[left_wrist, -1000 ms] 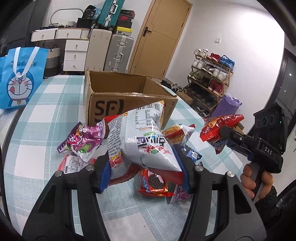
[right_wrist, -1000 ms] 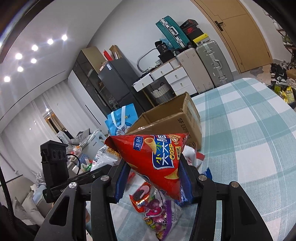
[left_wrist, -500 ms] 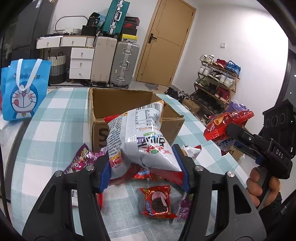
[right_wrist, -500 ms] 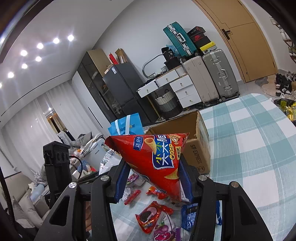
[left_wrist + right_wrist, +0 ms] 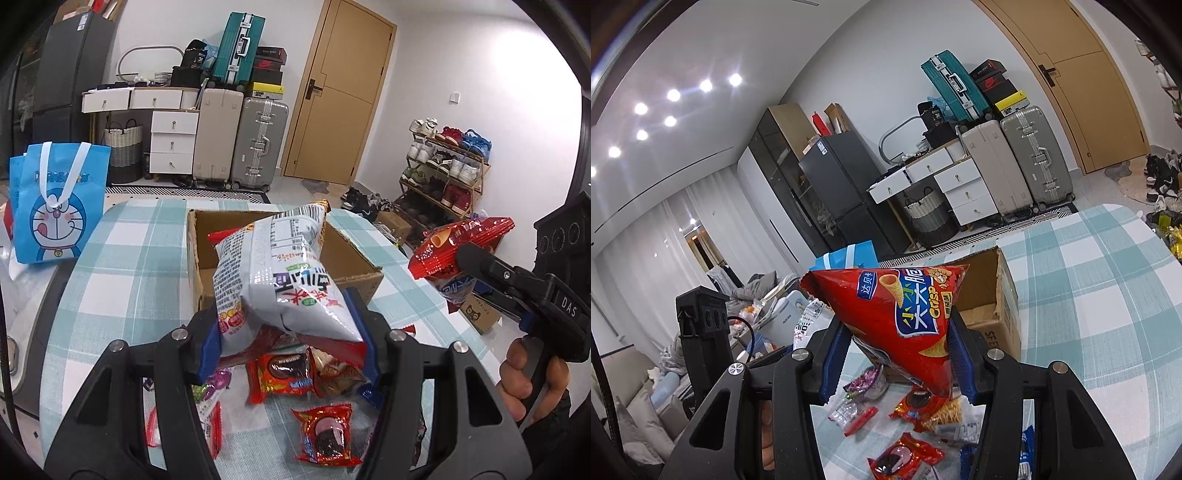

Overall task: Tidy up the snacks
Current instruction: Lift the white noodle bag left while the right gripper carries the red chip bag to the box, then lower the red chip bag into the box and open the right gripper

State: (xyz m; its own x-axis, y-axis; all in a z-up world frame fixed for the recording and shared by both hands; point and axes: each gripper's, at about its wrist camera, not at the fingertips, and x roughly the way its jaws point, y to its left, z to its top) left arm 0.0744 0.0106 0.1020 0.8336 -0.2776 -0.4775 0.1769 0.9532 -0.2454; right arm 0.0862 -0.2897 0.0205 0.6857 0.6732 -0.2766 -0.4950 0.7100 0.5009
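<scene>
— Left gripper (image 5: pixel 284 332) clamps the white chip bag (image 5: pixel 280 280) just before the cardboard box (image 5: pixel 364 275); right gripper (image 5: pixel 894 354) pinches the red cone-snack bag (image 5: pixel 905 317). How best to drop them?

— Carry each past the near rim, over the opening, then release.

Red crisp bag (image 5: pixel 905 317) between right gripper (image 5: pixel 895 360) fingers (image 5: pixel 960 356), above cardboard box (image 5: pixel 993 295).

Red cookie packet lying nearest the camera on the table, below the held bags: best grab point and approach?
Take the cookie packet across its two long side edges, at the middle, coming straight down from above. It lies flat on the tablecloth with bare cloth on both sides, so the tool's fingers should fit there. The crimped ends are thin and would likely slip. Both tools are full now.
</scene>
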